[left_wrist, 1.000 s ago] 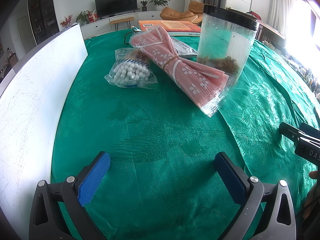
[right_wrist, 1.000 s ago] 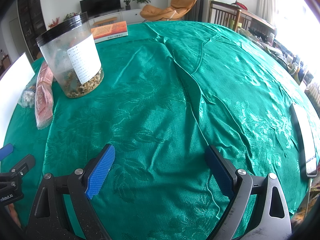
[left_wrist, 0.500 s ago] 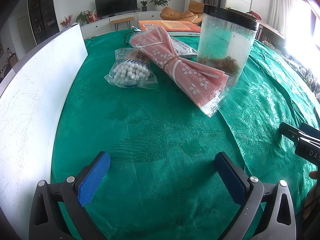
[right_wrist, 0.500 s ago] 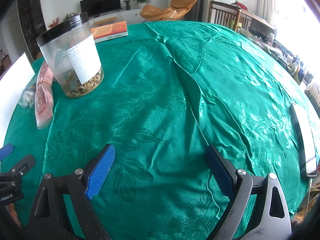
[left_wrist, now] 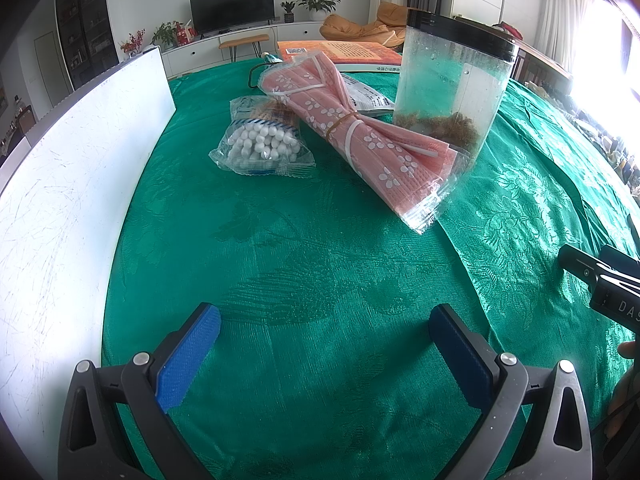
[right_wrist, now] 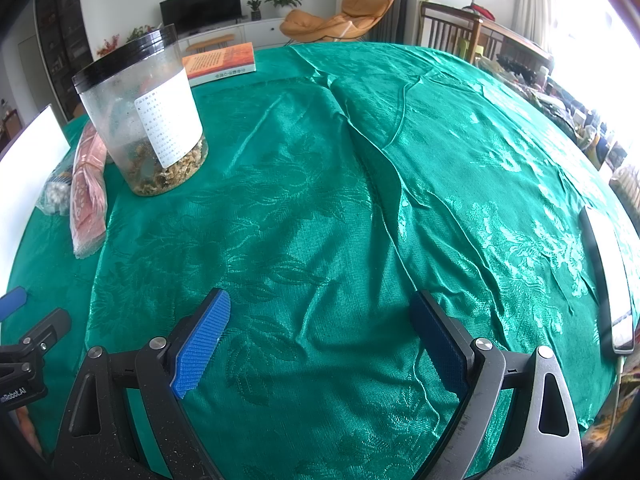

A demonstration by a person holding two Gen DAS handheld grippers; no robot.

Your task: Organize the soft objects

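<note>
your long pink flowered pack in clear film (left_wrist: pixel 360 136) leans on the clear black-lidded jar (left_wrist: pixel 452 80); it looks light, limp and slick, so pinch near its rubber band. the small bag of white balls (left_wrist: pixel 262 148) beside it should squash. left gripper (left_wrist: pixel 324 344) and right gripper (right_wrist: pixel 320 332) both gape wide, empty

A desk under a glossy green patterned tablecloth (left_wrist: pixel 320 280) carries a clear plastic bag of white cotton balls (left_wrist: pixel 262 146) and, just right of it, a pink flowered bundle in clear wrap (left_wrist: pixel 360 136). Right again stands a clear black-lidded plastic jar (left_wrist: pixel 452 80), an orange book (right_wrist: pixel 222 62) beyond it. A white board (left_wrist: pixel 60 200) lines the left edge.
</note>
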